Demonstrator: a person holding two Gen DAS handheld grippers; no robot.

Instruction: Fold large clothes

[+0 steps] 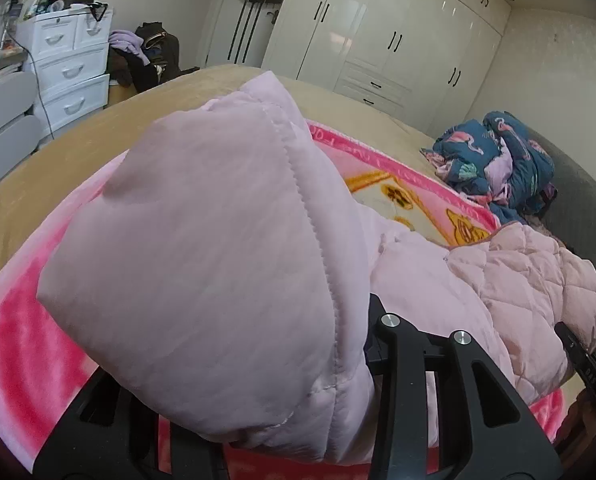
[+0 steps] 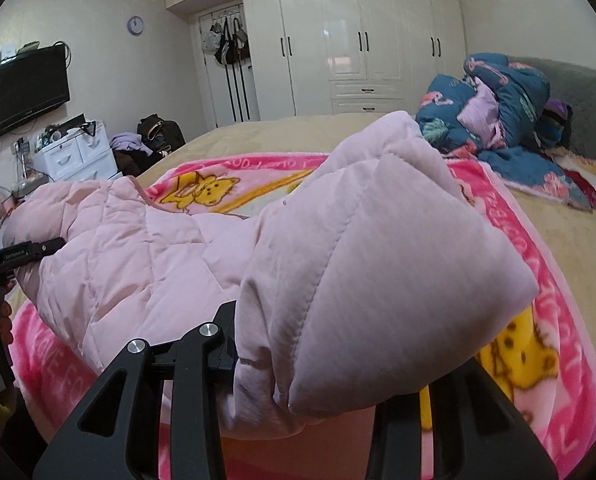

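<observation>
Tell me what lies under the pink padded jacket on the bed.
The pink jacket lies on a pink cartoon blanket spread over the tan bedcover. The blanket's middle, beneath the jacket, is covered from both views.

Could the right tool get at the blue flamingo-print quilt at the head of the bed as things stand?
Probably not yet. The right tool is shut on the pink jacket, whose bulk fills the space ahead, and the blue quilt lies well beyond it across the pink blanket. It would have to release first.

Pale pink quilted jacket (image 2: 145,252) lies bunched across bed.
</observation>
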